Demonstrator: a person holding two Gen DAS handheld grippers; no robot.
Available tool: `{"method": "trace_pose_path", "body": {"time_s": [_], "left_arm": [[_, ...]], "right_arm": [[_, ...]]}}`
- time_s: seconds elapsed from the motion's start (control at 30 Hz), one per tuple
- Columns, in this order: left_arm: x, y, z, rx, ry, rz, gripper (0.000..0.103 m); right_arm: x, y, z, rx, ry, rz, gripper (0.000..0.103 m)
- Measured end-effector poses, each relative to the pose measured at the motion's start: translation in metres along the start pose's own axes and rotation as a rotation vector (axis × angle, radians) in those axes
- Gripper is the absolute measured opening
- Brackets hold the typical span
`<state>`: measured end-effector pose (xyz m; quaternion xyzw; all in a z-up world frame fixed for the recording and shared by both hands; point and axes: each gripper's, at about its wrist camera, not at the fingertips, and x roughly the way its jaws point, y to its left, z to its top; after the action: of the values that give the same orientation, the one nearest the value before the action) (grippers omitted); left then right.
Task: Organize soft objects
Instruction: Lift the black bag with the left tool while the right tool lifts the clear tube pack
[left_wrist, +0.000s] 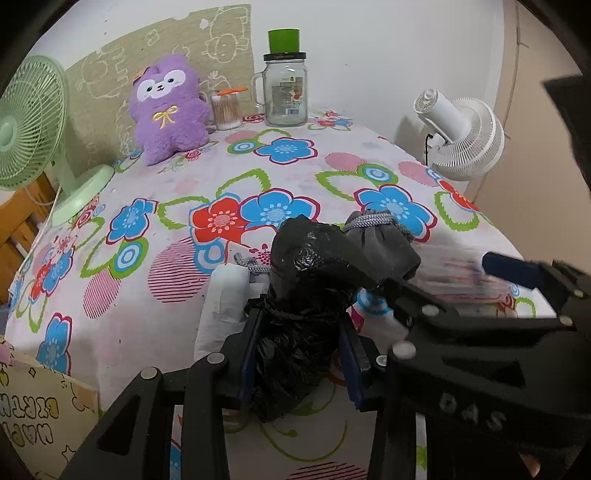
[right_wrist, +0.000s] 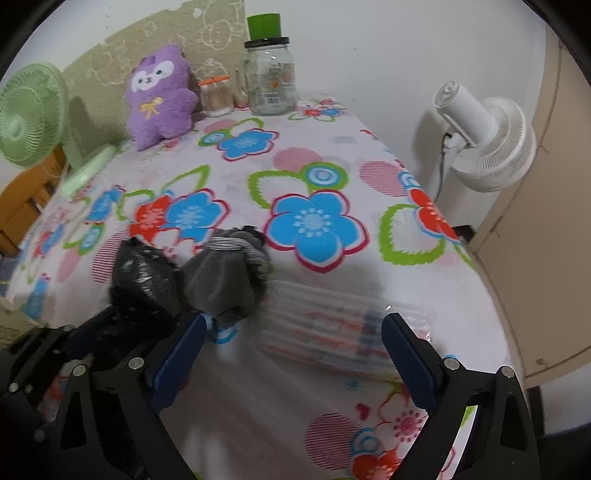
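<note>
the left hand-held gripper (left_wrist: 301, 354) is clenched on a bundle of crumpled black plastic bag (left_wrist: 306, 291), its blue pads pressing the bundle's lower part from both sides near the front edge of the surface (left_wrist: 177, 184), which wears a white cloth printed with blue, red and green flowers. touching the bundle on its right is a grey drawstring pouch (right_wrist: 221, 280), its woven cord gathered at the top. just right of the pouch, near the front right corner, lies a flat clear plastic packet (right_wrist: 343, 332) with red stripes, blurred in both views. the right hand-held gripper (right_wrist: 293, 332) is released, its jaws spread wide: the left blue pad is beside the pouch's lower end, the right pad over the packet's right part, neither pressing anything.

along the back edge a purple plush toy (left_wrist: 168, 107) sits upright, with a small tub of cotton swabs (left_wrist: 226, 109) and a glass mason jar mug (left_wrist: 285, 90) topped by a green cup (left_wrist: 284, 40) to its right. a green desk fan (left_wrist: 26, 125) stands at the left edge; a white fan (left_wrist: 461, 136) stands beyond the right edge.
</note>
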<state>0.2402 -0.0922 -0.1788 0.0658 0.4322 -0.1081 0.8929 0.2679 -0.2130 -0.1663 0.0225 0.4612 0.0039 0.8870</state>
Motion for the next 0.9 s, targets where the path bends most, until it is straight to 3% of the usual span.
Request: {"method": "trace_pose_path", "body": {"time_s": [0.3, 0.57, 0.67, 0.7, 0.9], "left_arm": [[0.001, -0.001, -0.001, 0.010, 0.005, -0.002, 0.040], [-0.002, -0.010, -0.006, 0.049, 0.013, 0.001, 0.040], [-0.005, -0.012, -0.009, 0.047, 0.017, -0.010, 0.040], [-0.007, -0.011, -0.010, 0.040, 0.015, -0.014, 0.040], [-0.013, -0.015, -0.017, 0.053, 0.020, -0.011, 0.040]], "right_arm": [[0.004, -0.003, -0.001, 0.004, 0.012, -0.016, 0.096], [-0.003, 0.001, -0.009, -0.012, 0.011, -0.019, 0.079], [-0.009, 0.002, -0.013, -0.020, 0.008, -0.025, 0.065], [-0.010, 0.003, -0.015, -0.032, 0.009, -0.058, 0.048], [-0.020, 0.009, -0.023, -0.081, 0.014, -0.062, 0.026]]}}
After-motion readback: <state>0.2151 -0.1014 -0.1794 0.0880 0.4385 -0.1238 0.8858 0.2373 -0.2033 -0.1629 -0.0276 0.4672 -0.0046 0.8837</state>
